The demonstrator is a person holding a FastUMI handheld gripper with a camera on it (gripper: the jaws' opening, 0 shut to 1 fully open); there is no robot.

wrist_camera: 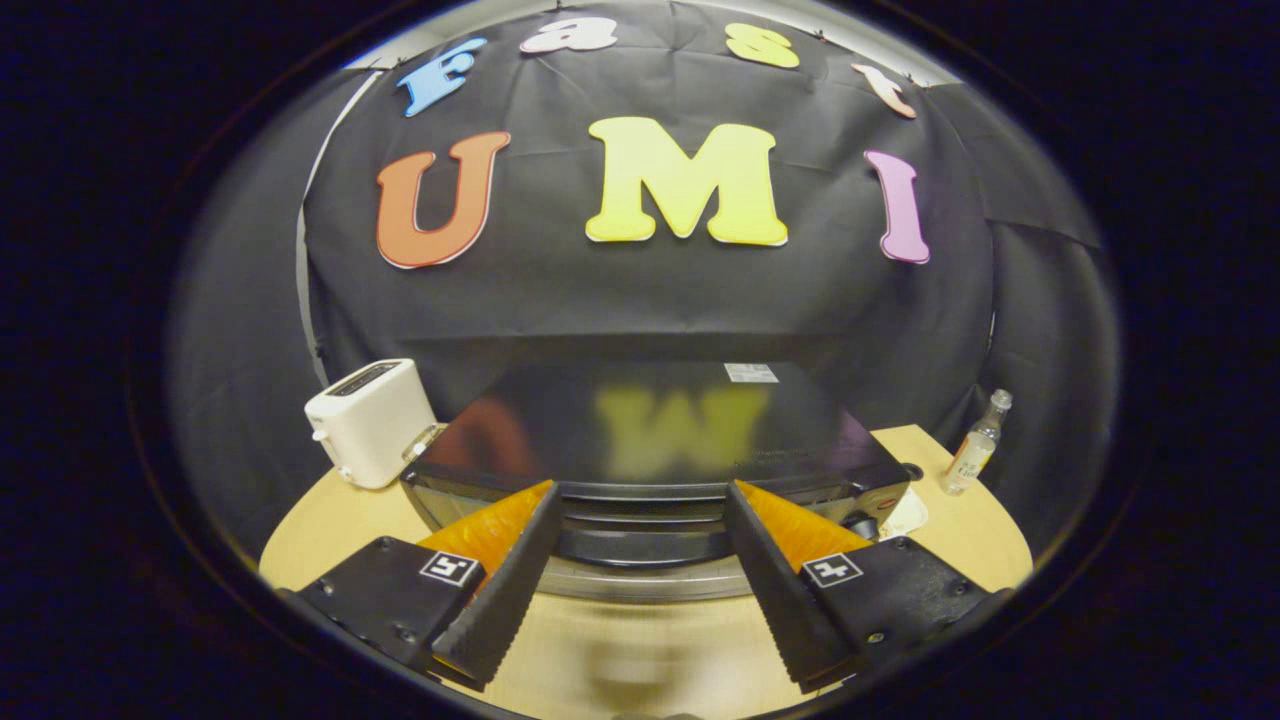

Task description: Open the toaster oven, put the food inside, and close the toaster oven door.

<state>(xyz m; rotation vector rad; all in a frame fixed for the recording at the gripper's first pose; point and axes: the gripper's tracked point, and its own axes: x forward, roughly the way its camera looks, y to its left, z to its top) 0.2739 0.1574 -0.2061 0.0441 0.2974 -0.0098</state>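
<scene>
Black oven [650, 440] squarely ahead of jaws, door seen closed | gripper [640, 575] spread, nothing held, handle [640, 546] between fingertips, judged aligned for opening | toaster [370, 420] beyond left finger

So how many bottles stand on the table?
1. A small clear bottle stands on the table's far corner, beside the toaster oven, beyond the open tongs. Others may hide behind the oven.

Staged booth, not a real kitchen: black cloth wall [640, 300] behind a small wooden counter [330, 520] with toaster [370, 420], toaster oven [650, 430], bottle [975, 445].
</scene>
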